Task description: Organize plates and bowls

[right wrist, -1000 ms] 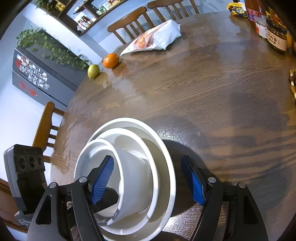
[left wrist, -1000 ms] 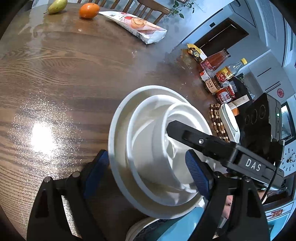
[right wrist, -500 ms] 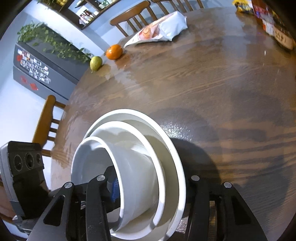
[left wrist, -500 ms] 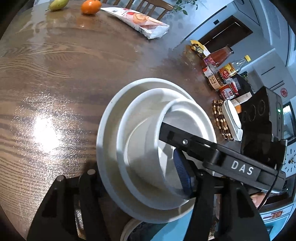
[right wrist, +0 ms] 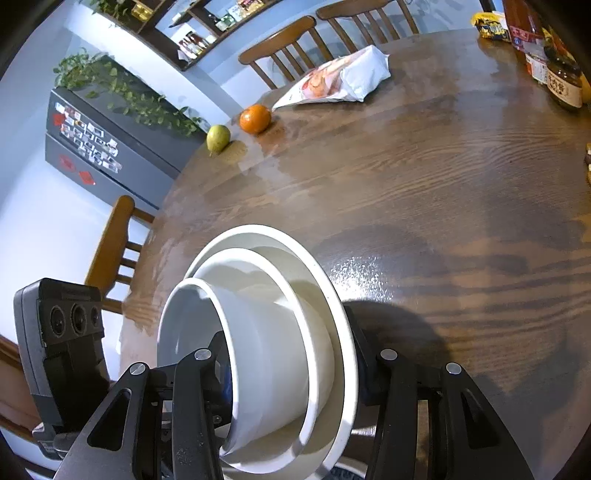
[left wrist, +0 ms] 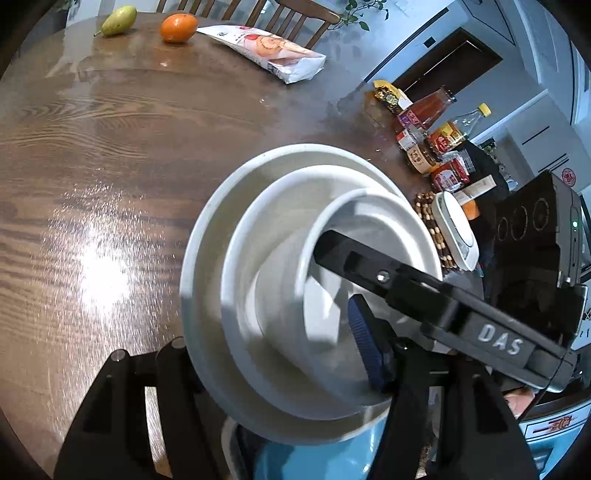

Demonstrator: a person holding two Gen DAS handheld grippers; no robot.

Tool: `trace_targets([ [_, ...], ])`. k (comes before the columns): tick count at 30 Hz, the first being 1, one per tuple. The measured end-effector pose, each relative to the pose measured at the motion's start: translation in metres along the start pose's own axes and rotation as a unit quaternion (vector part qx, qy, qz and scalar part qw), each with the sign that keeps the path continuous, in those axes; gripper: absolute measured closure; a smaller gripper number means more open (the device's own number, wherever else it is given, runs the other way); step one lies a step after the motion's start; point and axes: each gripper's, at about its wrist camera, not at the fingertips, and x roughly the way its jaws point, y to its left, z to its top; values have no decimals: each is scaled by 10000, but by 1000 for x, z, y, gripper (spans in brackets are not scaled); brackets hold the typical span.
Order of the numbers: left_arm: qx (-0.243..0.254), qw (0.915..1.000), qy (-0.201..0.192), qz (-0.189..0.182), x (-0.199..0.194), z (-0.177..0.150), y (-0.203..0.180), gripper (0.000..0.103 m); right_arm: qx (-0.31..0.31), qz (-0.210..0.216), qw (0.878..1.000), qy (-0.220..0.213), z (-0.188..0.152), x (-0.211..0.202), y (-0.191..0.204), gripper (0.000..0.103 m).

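Three white dishes are nested in one stack: a wide plate, a shallow bowl in it, and a small deep bowl on top. My left gripper clamps the stack's near side, one finger under the plate's rim and the blue pad inside the small bowl; its jaws are opening slightly with the stack still between them. From the opposite side my right gripper is shut across the same plate and small bowl. Its black finger reaches into the small bowl.
A blue dish lies under the stack at the table's near edge. A pear, an orange and a snack bag lie at the far side. Sauce bottles and jars, a beaded mat and a white device crowd the right. Chairs ring the table.
Both grippers have shut on the dish stack: each pair of blue pads was spread wide around it and now grips rim and bowl. The stack has risen slightly off the table.
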Motion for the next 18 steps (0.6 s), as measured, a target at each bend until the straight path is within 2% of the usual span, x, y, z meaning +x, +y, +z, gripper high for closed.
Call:
trace_targets([
  [6,173,9997,-161,17,-20,-18,-15,43,-69,-114,9999,-85,-11,-13,8,53],
  [9,214,9997,-143,-13,-26,-25,-21,43,-69,-40,9999,-108,-17,-22,10,53],
  [18,233,9997,-73,-77,-40,-56,-26,43,-315,-220,9989,-262,-47,-42,30,53],
])
